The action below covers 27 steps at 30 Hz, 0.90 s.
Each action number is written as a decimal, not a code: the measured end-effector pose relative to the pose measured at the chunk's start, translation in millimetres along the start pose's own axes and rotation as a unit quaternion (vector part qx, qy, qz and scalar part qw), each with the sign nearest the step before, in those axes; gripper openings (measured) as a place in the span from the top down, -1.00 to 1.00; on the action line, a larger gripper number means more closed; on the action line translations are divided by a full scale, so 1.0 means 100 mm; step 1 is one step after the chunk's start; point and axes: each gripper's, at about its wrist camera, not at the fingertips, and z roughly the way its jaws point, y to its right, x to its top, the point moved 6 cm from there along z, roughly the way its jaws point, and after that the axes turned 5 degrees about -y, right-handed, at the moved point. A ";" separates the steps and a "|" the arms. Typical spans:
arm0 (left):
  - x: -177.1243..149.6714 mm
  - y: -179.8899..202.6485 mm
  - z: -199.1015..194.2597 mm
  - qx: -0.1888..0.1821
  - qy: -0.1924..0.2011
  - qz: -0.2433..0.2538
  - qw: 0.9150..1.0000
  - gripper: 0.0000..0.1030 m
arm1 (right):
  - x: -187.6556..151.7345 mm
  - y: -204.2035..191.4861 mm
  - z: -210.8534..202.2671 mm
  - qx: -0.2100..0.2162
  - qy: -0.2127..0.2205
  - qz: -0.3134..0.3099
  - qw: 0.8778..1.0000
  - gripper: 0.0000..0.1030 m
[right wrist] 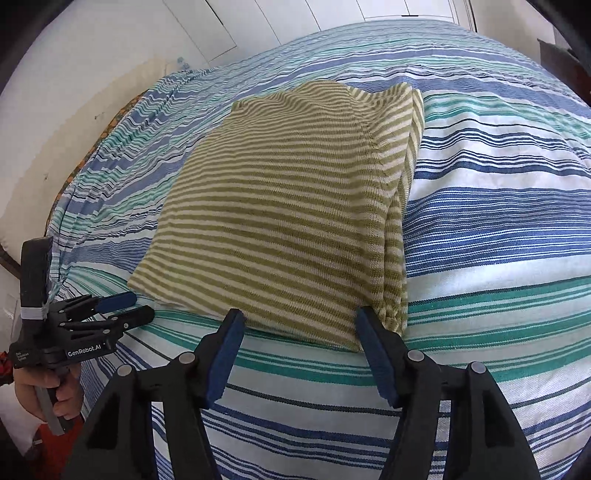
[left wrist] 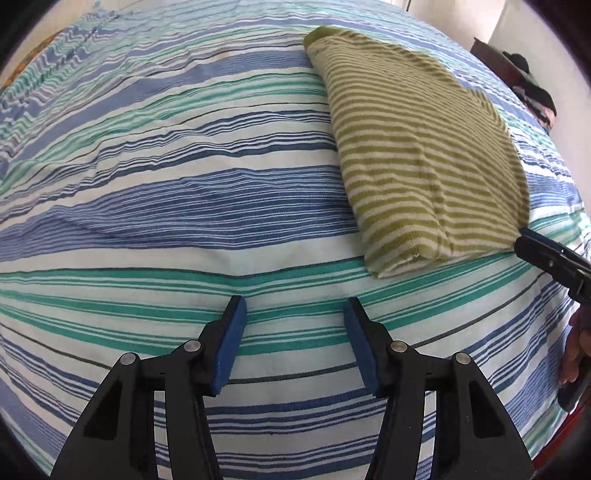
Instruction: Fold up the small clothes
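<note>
Right wrist view: folded striped garment [right wrist: 288, 206] on bed [right wrist: 498, 221], long axis running away, near edge just ahead of right hand-held gripper [right wrist: 297, 326], part-open, empty. Left hand-held gripper [left wrist: 293, 314] part-open, empty, farther off.

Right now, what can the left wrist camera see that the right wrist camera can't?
Only the left wrist view shows dark clothes heaped past the bed's far corner, and the left tool open over bare sheet. Only the right wrist view shows white wall panels, the hand holding the left tool, and the right tool open at the shirt's near edge. Both show the folded striped shirt on the striped sheet.
</note>
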 end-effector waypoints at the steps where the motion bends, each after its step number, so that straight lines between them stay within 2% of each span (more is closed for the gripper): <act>1: 0.01 -0.03 -0.07 -0.007 0.006 -0.009 1.000 -0.04 | 0.00 -0.01 -0.01 -0.003 0.002 -0.003 1.000 -0.24; 2: 0.03 -0.02 -0.14 -0.018 0.017 -0.015 1.000 -0.05 | -0.01 -0.02 -0.03 -0.007 0.003 -0.007 1.000 -0.24; 3: 0.06 0.02 -0.22 -0.031 0.031 -0.011 0.999 -0.19 | -0.01 -0.04 -0.05 -0.011 0.004 -0.011 1.000 -0.24; 4: 0.09 0.09 -0.28 -0.036 0.045 0.005 0.998 -0.43 | -0.01 -0.06 -0.08 -0.013 0.005 -0.014 1.000 -0.24; 5: 0.12 0.18 -0.30 -0.032 0.054 0.026 0.998 -0.52 | -0.01 -0.09 -0.09 -0.013 0.005 -0.017 1.000 -0.25; 6: 0.14 0.29 -0.29 -0.026 0.055 0.051 0.997 -0.60 | -0.01 -0.09 -0.10 -0.013 0.003 -0.019 1.000 -0.25; 8: 0.17 0.48 -0.15 -0.012 0.040 0.089 0.995 -0.58 | -0.01 -0.08 -0.08 -0.014 -0.001 -0.021 1.000 -0.25; 9: 0.20 0.48 -0.08 0.003 0.038 0.086 0.996 -0.50 | -0.01 -0.08 -0.08 -0.013 -0.002 -0.020 1.000 -0.25; 11: 0.22 0.36 0.04 -0.002 0.018 0.039 0.999 -0.30 | 0.00 -0.07 -0.06 -0.014 -0.004 -0.020 1.000 -0.25; 14: 0.24 0.03 0.06 -0.060 0.018 -0.062 0.996 0.01 | -0.01 -0.06 -0.03 -0.019 -0.010 -0.022 1.000 -0.25; 16: 0.24 -0.10 0.08 -0.091 0.014 -0.102 0.991 0.39 | 0.00 -0.06 0.01 -0.021 -0.011 -0.020 1.000 -0.24; 17: 0.23 -0.18 0.13 -0.088 0.006 -0.124 0.988 0.64 | -0.01 -0.05 0.02 -0.020 -0.012 -0.019 1.000 -0.24; 18: 0.20 -0.28 0.18 -0.084 -0.004 -0.147 0.986 1.00 | -0.01 -0.04 0.04 -0.020 -0.012 -0.018 1.000 -0.24; 20: 0.18 -0.39 0.24 -0.122 -0.016 -0.178 0.976 0.98 | -0.01 -0.04 0.06 -0.020 -0.012 -0.018 1.000 -0.24; 21: 0.18 -0.39 0.19 -0.122 -0.015 -0.172 0.977 0.98 | -0.01 -0.04 0.06 -0.020 -0.011 -0.017 1.000 -0.24; 22: 0.18 -0.36 0.10 -0.108 -0.010 -0.153 0.982 0.89 | -0.01 -0.05 0.04 -0.021 -0.010 -0.017 1.000 -0.24; 23: 0.17 -0.31 -0.01 -0.084 -0.001 -0.128 0.988 0.70 | -0.01 -0.07 0.01 -0.024 -0.008 -0.018 1.000 -0.24; 25: 0.14 -0.15 -0.27 -0.030 0.034 -0.069 0.997 -0.45 | -0.01 -0.12 -0.11 -0.028 0.002 -0.020 0.999 -0.24; 27: 0.09 0.01 -0.53 0.026 0.080 -0.013 0.996 -0.66 | -0.03 -0.17 -0.26 -0.023 0.011 -0.020 0.999 -0.26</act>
